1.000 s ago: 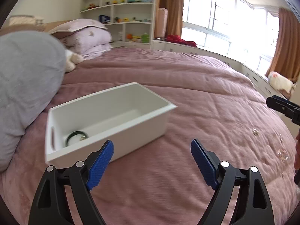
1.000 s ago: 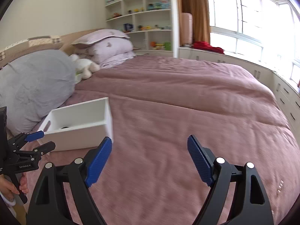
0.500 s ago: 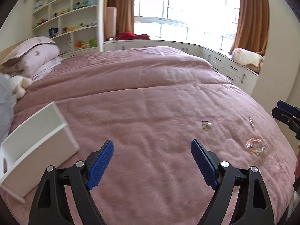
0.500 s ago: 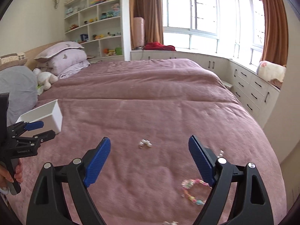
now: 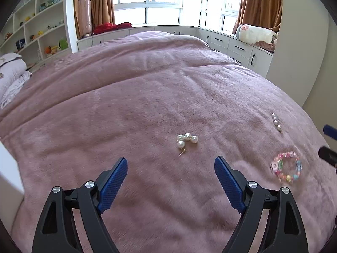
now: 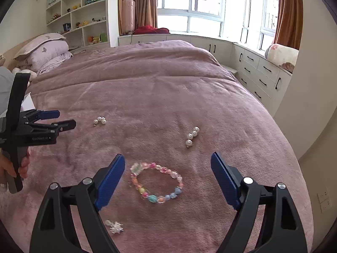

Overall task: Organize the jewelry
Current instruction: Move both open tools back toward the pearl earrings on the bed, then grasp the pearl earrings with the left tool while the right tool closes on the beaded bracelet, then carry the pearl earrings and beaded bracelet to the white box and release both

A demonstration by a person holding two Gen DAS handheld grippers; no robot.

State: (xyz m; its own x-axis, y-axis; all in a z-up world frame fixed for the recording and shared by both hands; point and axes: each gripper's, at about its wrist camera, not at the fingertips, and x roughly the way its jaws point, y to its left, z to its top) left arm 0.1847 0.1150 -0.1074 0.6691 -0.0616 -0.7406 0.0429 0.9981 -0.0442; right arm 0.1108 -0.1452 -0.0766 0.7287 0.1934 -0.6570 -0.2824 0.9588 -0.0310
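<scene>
Jewelry lies scattered on the mauve plush bed (image 6: 168, 97): a multicoloured beaded bracelet (image 6: 157, 183) between the right claw's (image 6: 168, 179) parted jaws, a white pearl earring (image 5: 186, 140) ahead of the left claw (image 5: 171, 184), also agape.

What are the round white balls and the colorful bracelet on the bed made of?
The white balls look like pearls, real or fake, I cannot tell: smooth, glossy, with a thin gold-colored hook. The bracelet looks like plastic or glass beads: some see-through, some pastel and shiny. The blanket under them seems to be soft, fuzzy pink fleece, with a matte, brushed surface.
</scene>
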